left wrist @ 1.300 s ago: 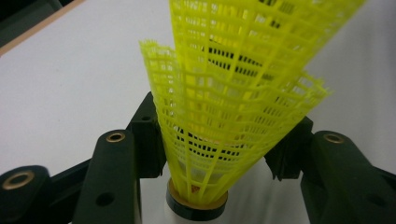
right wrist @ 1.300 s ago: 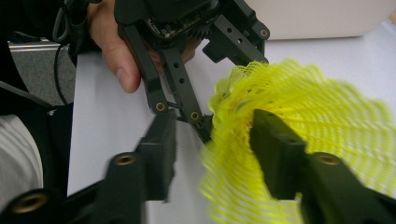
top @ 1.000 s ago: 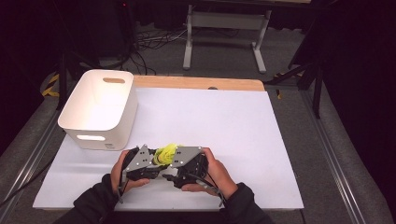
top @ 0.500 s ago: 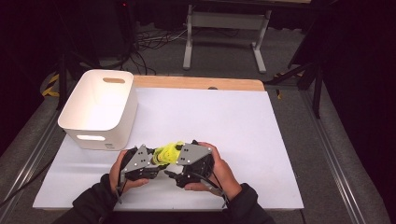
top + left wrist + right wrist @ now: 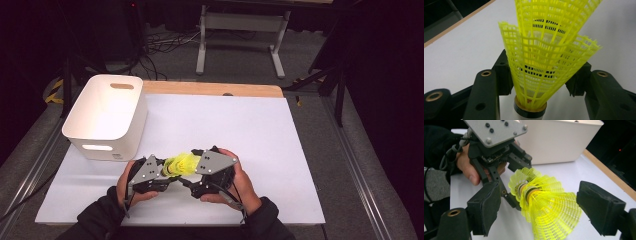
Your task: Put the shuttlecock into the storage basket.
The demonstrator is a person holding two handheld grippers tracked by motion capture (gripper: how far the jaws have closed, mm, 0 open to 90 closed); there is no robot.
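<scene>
Near the front edge of the white table [image 5: 280, 150], the person held both grippers close together, with two yellow plastic shuttlecocks between them. The left gripper [image 5: 162, 172] had its jaws pinched on the skirt of the first shuttlecock [image 5: 541, 72], just above its cork, so the open cone faced the other hand (a steady hold, I judged, for stacking). The second shuttlecock [image 5: 551, 205] sat nose-first inside that cone, its own skirt flaring toward the right gripper [image 5: 536, 205], whose padded jaws stood spread on either side of the mesh without touching it. That gap suggested the right gripper was either about to close on the second one or had let it sit nested. The white bin [image 5: 107, 115] stood just beyond, at the far left, handy for dropping the pair in.
</scene>
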